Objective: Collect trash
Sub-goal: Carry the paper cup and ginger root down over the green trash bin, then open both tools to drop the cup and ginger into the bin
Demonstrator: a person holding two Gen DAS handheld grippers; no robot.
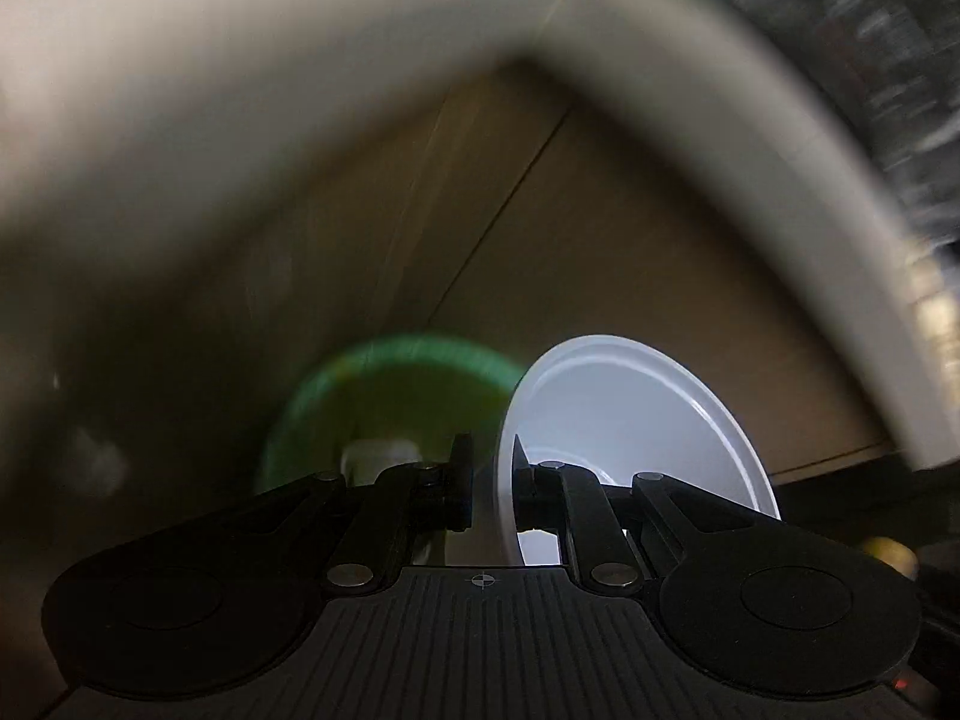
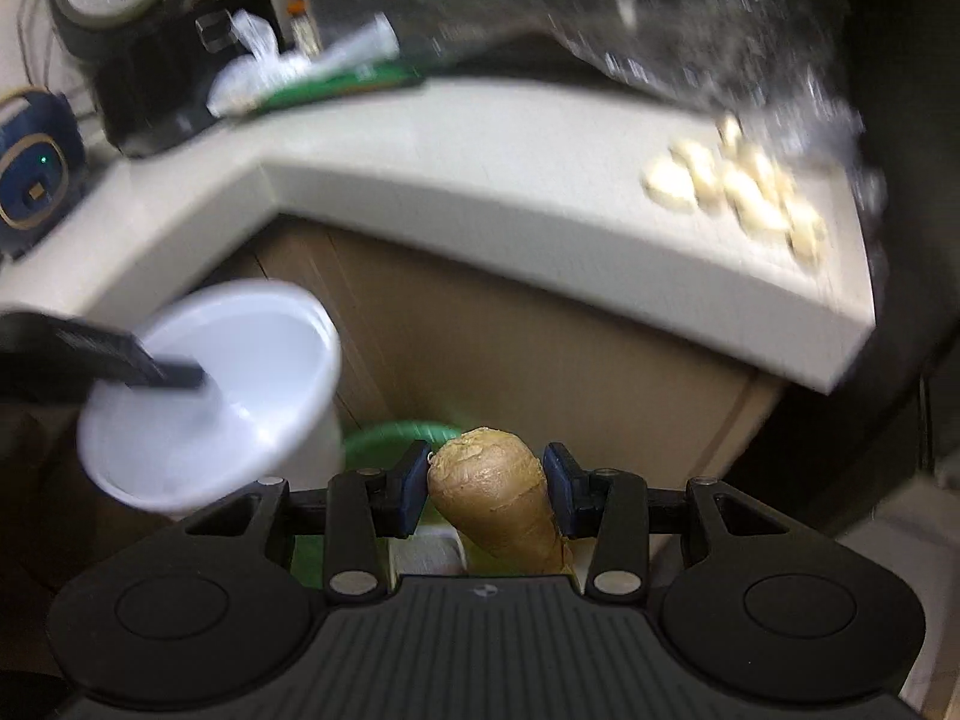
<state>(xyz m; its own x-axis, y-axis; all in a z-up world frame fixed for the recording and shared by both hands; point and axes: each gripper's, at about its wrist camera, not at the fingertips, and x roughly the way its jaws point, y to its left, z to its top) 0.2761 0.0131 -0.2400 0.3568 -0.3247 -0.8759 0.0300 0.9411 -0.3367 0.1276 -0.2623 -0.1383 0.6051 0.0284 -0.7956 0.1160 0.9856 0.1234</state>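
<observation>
- Left tongs (image 1: 492, 492): clamped on the rim of a white plastic cup (image 1: 630, 438), one pad inside the wall and one outside; in the right wrist view the cup hangs at left, below the tabletop edge.
- Green bin (image 1: 384, 408): a blurred green round rim low in both views, beneath the tongs; judged to be the trash receptacle. Something pale lies inside; what it is cannot be told.
- Right tongs (image 2: 487, 492): clamped on a piece of ginger (image 2: 492, 492), which is held just above the bin rim.
- Tabletop (image 2: 480, 168): pale garlic-like cloves (image 2: 738, 192) lie at far right, a knotted clear bag (image 2: 258, 72) at back left.
- Progress: two items are gripped and over the bin, neither yet released; whether the tabletop items count as trash is unclear.
</observation>
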